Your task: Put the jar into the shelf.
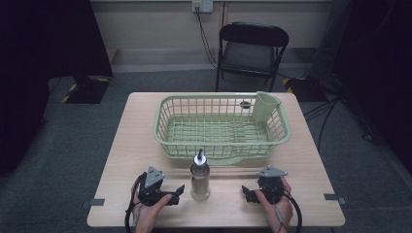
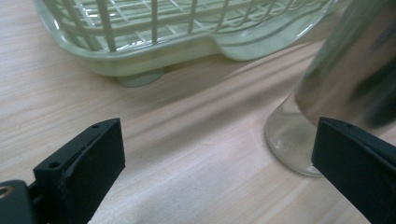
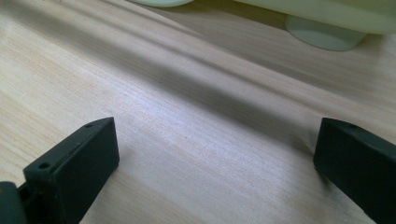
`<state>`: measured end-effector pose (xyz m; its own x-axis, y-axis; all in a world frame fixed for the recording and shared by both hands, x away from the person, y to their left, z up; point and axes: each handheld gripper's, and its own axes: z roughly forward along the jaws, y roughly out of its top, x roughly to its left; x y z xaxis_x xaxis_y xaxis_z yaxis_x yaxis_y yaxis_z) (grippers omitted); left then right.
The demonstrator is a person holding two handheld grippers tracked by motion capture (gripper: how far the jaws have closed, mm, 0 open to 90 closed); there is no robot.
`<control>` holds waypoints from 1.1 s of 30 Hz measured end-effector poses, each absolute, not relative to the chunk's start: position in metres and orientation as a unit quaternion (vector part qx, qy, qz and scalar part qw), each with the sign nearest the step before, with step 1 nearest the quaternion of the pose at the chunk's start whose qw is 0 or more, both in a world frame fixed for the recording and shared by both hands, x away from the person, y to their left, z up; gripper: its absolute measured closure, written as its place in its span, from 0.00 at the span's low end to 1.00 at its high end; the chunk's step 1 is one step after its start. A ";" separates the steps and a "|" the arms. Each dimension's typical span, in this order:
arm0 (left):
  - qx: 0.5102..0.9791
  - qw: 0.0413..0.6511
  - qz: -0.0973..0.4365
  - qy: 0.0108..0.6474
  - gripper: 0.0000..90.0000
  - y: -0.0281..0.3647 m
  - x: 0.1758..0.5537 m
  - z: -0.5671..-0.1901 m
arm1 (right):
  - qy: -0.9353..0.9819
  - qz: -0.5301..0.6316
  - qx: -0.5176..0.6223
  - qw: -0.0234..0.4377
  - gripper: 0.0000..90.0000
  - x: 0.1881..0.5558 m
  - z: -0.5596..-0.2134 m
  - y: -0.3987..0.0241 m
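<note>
Grey carpet surrounds a light wooden desk (image 1: 136,145), with a black folding chair (image 1: 251,48) standing beyond its far edge and a wall socket (image 1: 202,6) on the wall behind. Seen from the high view, a pale green plastic basket (image 1: 165,127) takes up the far half of the desk. A green cup-like caddy (image 1: 265,107) hangs inside the basket at its far right corner; a small dark round object (image 1: 245,104) shows just left of the caddy, though what it is cannot be told. The rest of the basket's grid floor is bare. A glass bottle (image 1: 199,180) with a pour spout stands upright near the middle of the near edge, just in front of the basket. The left tool (image 1: 176,191) rests on the desk to the bottle's left, close beside it, jaws apart and aimed toward it. The right tool (image 1: 246,191) sits to the bottle's right, somewhat farther off, also spread open.

Looking along the left tool (image 2: 217,154), both black jaws stand wide apart and grip nothing. The bottle (image 2: 327,88) rises at the right, its glass base on the desk just behind the right-hand jaw. The basket (image 2: 154,51) crosses the top, one foot resting on the wood.

Looking along the right tool (image 3: 217,154), the jaws are likewise wide and unloaded over bare wood, with a foot of the basket (image 3: 322,36) at the top right.
</note>
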<state>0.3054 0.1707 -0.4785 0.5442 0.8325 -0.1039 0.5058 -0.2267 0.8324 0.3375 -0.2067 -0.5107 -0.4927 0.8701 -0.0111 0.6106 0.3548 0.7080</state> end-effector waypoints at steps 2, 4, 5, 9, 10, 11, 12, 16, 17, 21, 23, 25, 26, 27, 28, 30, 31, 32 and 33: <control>0.759 0.451 0.180 0.433 0.03 0.170 0.304 -0.476 | 0.799 0.328 0.463 0.197 0.00 0.338 -0.511 -0.207; 0.760 0.453 0.179 0.431 0.03 0.169 0.303 -0.475 | 0.799 0.329 0.463 0.197 0.00 0.338 -0.511 -0.207; 0.761 0.453 0.181 0.428 0.03 0.169 0.302 -0.474 | 0.799 0.329 0.463 0.197 0.00 0.338 -0.511 -0.207; 0.763 0.461 0.185 0.414 0.03 0.166 0.298 -0.466 | 0.799 0.329 0.463 0.197 0.00 0.338 -0.511 -0.207; 0.763 0.466 0.186 0.407 0.03 0.165 0.296 -0.462 | 0.799 0.328 0.463 0.197 0.00 0.338 -0.511 -0.207; 0.763 0.469 0.188 0.403 0.03 0.165 0.294 -0.460 | 0.799 0.329 0.463 0.197 0.00 0.338 -0.511 -0.207; 0.763 0.469 0.188 0.403 0.03 0.165 0.294 -0.460 | 0.799 0.329 0.463 0.197 0.00 0.338 -0.511 -0.207; 0.768 0.468 0.199 0.389 0.03 0.161 0.290 -0.453 | 0.799 0.329 0.463 0.197 0.00 0.338 -0.511 -0.207; 0.768 0.470 0.199 0.386 0.03 0.160 0.288 -0.451 | 0.799 0.329 0.463 0.197 0.00 0.338 -0.511 -0.207; 0.769 0.477 0.201 0.376 0.03 0.157 0.285 -0.446 | 0.799 0.329 0.464 0.197 0.00 0.338 -0.511 -0.207; 0.767 0.483 0.199 0.371 0.03 0.157 0.283 -0.443 | 0.799 0.329 0.463 0.197 0.00 0.338 -0.511 -0.207; 0.767 0.487 0.198 0.368 0.03 0.156 0.282 -0.440 | 0.799 0.329 0.463 0.197 0.00 0.338 -0.511 -0.207; 0.767 0.488 0.197 0.366 0.03 0.156 0.281 -0.439 | 0.799 0.329 0.463 0.197 0.00 0.338 -0.511 -0.207; 0.766 0.491 0.197 0.364 0.03 0.155 0.280 -0.438 | 0.799 0.329 0.463 0.197 0.00 0.338 -0.511 -0.207; 0.766 0.494 0.195 0.362 0.04 0.155 0.280 -0.437 | 0.799 0.329 0.463 0.197 0.00 0.338 -0.511 -0.207; 0.768 0.496 0.193 0.355 0.04 0.153 0.277 -0.433 | 0.799 0.329 0.464 0.197 0.00 0.338 -0.511 -0.207; 0.767 0.502 0.190 0.352 0.04 0.151 0.276 -0.431 | 0.799 0.329 0.463 0.197 0.00 0.338 -0.511 -0.207; 0.767 0.505 0.190 0.349 0.05 0.149 0.276 -0.429 | 0.799 0.329 0.463 0.197 0.00 0.338 -0.511 -0.207; 0.768 0.504 0.192 0.345 0.05 0.147 0.275 -0.427 | 0.799 0.328 0.463 0.197 0.00 0.338 -0.511 -0.207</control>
<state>0.2754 0.1469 -0.4271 0.6873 0.7245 -0.0527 0.3365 -0.2532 0.9070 0.3375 -0.2067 -0.5107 -0.4927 0.8701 -0.0110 0.6108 0.3548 0.7079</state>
